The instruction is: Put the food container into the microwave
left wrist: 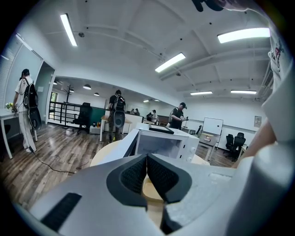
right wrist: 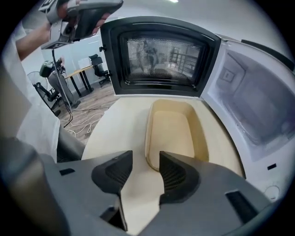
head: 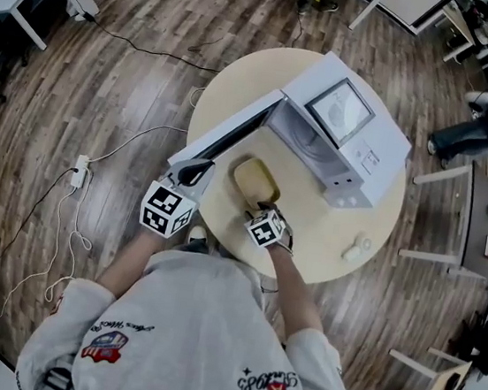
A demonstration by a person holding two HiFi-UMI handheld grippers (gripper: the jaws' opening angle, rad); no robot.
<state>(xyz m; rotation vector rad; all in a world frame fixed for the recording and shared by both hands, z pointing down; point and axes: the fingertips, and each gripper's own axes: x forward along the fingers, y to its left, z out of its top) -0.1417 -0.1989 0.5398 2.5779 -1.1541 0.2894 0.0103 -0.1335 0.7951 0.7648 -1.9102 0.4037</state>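
A cream, empty food container (head: 256, 182) (right wrist: 173, 126) lies on the round table (head: 241, 82) in front of the white microwave (head: 342, 127) (left wrist: 166, 143). The microwave's door (head: 225, 134) (right wrist: 159, 55) is swung wide open, and its cavity (right wrist: 258, 106) is empty. My right gripper (head: 257, 207) (right wrist: 142, 171) is open at the container's near end, whose rim lies just ahead of the gap beside the right finger, not clamped. My left gripper (head: 195, 173) (left wrist: 147, 173) is shut on nothing, raised beside the open door.
A small white object (head: 357, 247) lies on the table's right part. A power strip (head: 79, 172) with cables is on the wood floor to the left. Chairs and desks stand around, with people farther off (left wrist: 115, 113).
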